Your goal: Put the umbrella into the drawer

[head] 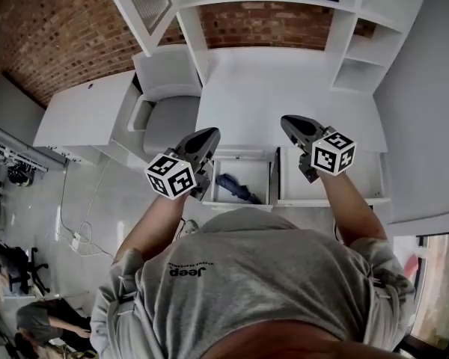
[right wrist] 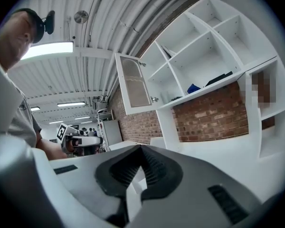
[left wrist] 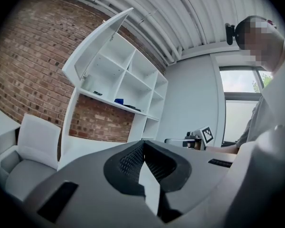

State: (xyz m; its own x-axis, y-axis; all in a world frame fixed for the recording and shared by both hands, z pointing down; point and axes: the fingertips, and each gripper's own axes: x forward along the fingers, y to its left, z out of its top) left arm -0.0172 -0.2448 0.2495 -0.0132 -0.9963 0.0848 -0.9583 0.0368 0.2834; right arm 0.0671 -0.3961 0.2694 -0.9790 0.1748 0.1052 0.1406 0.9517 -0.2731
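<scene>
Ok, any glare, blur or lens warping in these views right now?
Head view: evenly lit, sharp; desk edges bow; the umbrella in the open drawer reads dark but clear. Left gripper view: heavy fisheye, dark corners, window washed out. Right gripper view: ceiling light glares, shelves curve.

we can read one word only: "jeep" [head: 188, 272], printed dark on the grey t-shirt [head: 284, 275] of the person, toward its left side (from the head view it shows upside down). a line of smaller print [head: 188, 264] runs just beside the word, too small for us to read. the cube [head: 170, 176] on the left gripper [head: 208, 134] and the cube [head: 334, 152] on the right gripper [head: 288, 122] carry black-and-white square markers, patterns with no letters or numbers.
</scene>
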